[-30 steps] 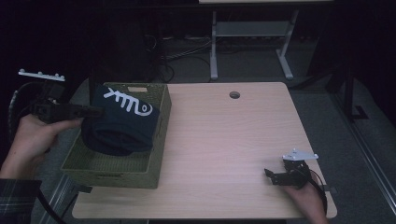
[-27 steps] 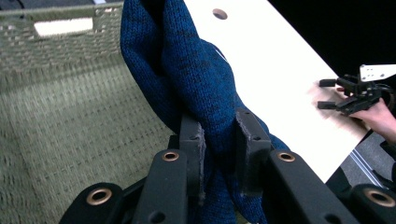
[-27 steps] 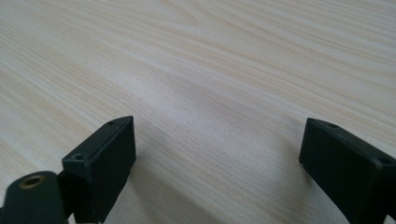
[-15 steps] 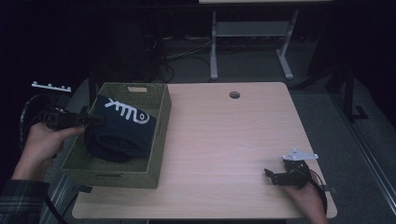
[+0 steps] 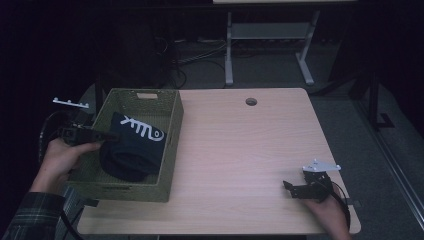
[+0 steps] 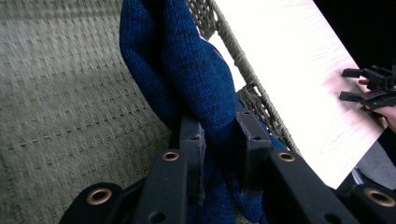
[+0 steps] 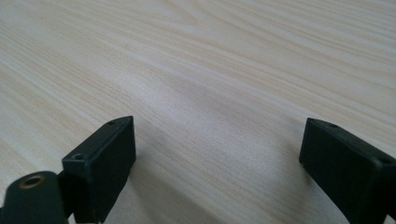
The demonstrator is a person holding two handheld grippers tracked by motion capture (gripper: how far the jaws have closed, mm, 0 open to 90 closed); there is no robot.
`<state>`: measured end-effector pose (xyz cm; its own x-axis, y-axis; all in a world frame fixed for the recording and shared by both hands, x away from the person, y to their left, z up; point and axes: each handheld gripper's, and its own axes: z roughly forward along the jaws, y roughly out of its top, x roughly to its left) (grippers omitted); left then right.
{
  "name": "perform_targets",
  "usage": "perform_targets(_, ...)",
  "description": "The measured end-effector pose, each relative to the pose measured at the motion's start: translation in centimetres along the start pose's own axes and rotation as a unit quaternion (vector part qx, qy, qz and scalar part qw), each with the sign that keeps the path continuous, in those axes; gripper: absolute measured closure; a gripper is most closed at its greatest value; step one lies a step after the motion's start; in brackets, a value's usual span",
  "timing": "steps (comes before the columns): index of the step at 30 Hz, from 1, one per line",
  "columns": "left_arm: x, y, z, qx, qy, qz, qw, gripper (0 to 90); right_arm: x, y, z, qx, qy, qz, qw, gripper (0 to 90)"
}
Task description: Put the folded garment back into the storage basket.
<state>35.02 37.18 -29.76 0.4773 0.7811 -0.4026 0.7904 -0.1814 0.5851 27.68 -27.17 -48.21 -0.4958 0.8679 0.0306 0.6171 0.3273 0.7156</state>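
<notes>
Firmly, left tongs (image 6: pixel 219 140) pinch the blue sweater (image 6: pixel 187 70); right tongs (image 7: pixel 217 158) gape.

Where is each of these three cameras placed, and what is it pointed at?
High view: above the person's side, looking forward and down on the table; both forearms show, with the left gripper and right gripper.
Left gripper view: rides that gripper, looking along its jaws clamped on the dark blue knit garment inside the woven basket.
Right gripper view: rides low, looking across bare tabletop between its open jaws.
Shared: high and left gripper views both show basket, garment and right gripper.
</notes>
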Motion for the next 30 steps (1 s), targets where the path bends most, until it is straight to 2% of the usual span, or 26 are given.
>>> perform_targets(4,0.8,-0.3,1.0,0.011,0.000,-0.003,0.9999,75.4,0.0,0.0,0.0,0.000,0.000,0.000,1.0000,10.5)
perform_targets(9,1.8,-0.7,2.0,0.028,0.018,-0.001,0.9994,75.2,0.0,0.0,0.0,0.000,-0.001,0.000,1.0000,10.5)
perform_targets(11,2.2,-0.9,2.2,0.030,0.022,-0.005,0.9993,74.9,0.0,0.0,0.0,0.000,-0.001,0.000,1.0000,10.5)
perform_targets(16,3.3,-1.4,2.6,0.036,0.044,-0.006,0.9983,72.7,0.0,0.0,0.0,0.000,-0.001,0.000,1.0000,10.5)
perform_targets(22,4.0,-1.9,2.8,0.050,0.081,-0.003,0.9955,67.7,0.0,0.0,0.0,0.000,-0.001,0.000,1.0000,10.5)
perform_targets(30,4.8,-2.2,3.0,0.056,0.115,-0.007,0.9917,57.7,0.0,0.0,0.0,0.000,-0.001,0.000,1.0000,10.5)
